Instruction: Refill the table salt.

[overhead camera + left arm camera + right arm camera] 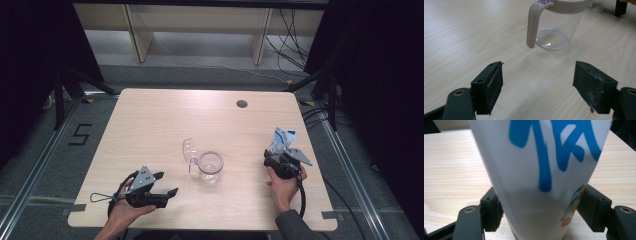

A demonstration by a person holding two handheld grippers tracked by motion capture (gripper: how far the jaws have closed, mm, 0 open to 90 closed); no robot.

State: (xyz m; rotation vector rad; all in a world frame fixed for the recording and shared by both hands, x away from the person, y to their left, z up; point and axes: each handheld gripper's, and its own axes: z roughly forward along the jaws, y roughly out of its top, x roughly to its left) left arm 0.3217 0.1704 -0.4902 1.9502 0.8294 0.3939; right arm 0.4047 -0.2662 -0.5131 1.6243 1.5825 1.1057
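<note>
Stood near the middle of the pale wood-grain table point(150, 120), a little toward 6 o'clock: a clear plastic jug with a beige rim and handle point(210, 167). Seen empty, upright, its clear hinged lid point(189, 150) flipped open toward 10 o'clock. In the left gripper view, showed the curved beige handle hanging down the near side of the jug point(554, 25), bottom end free of the wall.

Lay at about 8 o'clock from the jug, near the table's front edge, held in the person's left hand point(125, 210): the left black two-jaw gripper point(165, 185). Jaws spread wide, with bare table between the pads and nothing touched; pointed toward the jug but stayed well apart from it. Carried a grey three-cornered plate on top and a looped cable at its 9 o'clock side.

Sat at 3 o'clock from the jug, near the table's right edge, in the person's right hand point(284, 185): the right black two-jaw gripper point(278, 152). Jaws clamped on either side of a white soft pouch printed with large blue characters and a small fruit picture point(541, 170), pinched at its lower part, pouch point(282, 138) rising upright toward 12 o'clock above the jaws.

Marked toward 1 o'clock on the tabletop: a round dark cable hole point(242, 104).
</note>
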